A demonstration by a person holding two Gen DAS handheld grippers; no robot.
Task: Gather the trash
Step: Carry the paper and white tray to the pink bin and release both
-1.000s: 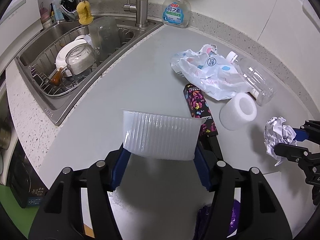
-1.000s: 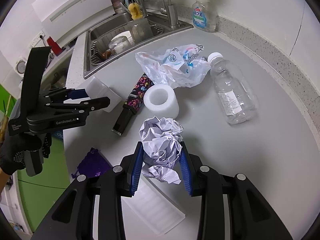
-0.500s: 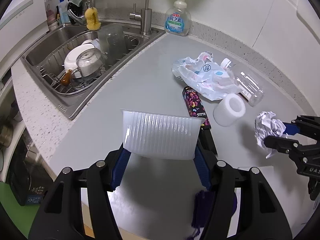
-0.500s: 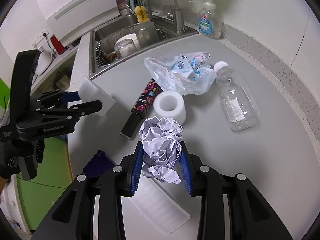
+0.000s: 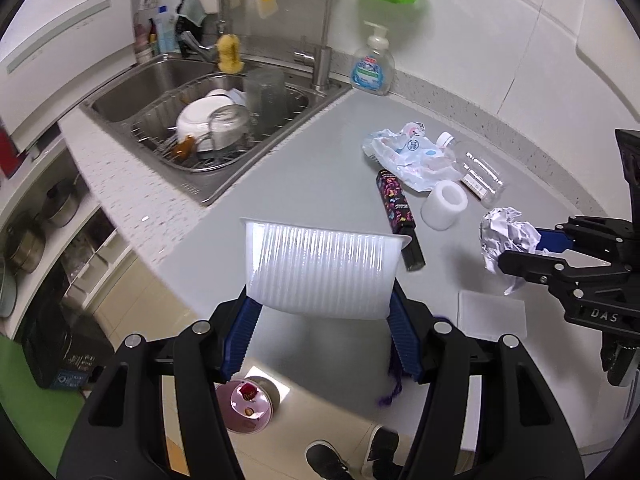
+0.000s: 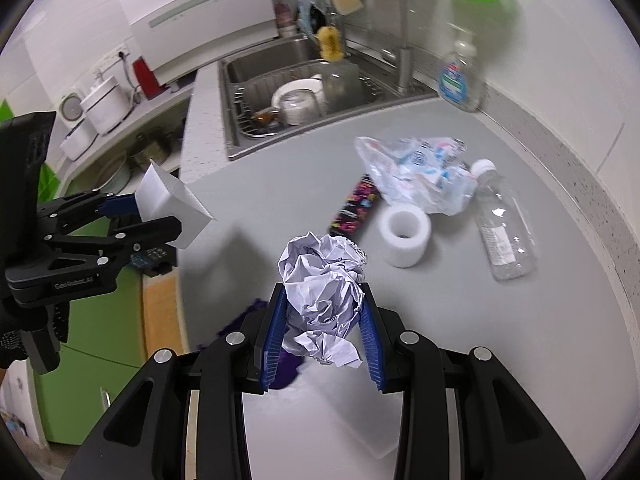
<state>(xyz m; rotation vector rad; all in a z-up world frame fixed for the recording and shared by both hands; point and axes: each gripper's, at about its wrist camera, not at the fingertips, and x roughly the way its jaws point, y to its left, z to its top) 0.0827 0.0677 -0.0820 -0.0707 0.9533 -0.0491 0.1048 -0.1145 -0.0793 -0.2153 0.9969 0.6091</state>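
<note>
Both hand-held grippers have lifted up and back from the tabletop (image 5: 304,168) since before. I see my left hand-held gripper (image 5: 320,316) squeezing the ribbed plastic tub (image 5: 320,268), and my right hand-held gripper (image 6: 322,340) squeezing the crumpled paper ball (image 6: 322,280), above the tabletop's edge.

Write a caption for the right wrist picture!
Right gripper clamps crumpled paper above the counter, bottle behind.

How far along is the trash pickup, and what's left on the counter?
Nothing visibly binned yet. In hand: left gripper holds a plastic tub; right gripper holds crumpled paper. Left on the counter: wrapper, bottle, white roll, dark tube, flat lid.
</note>
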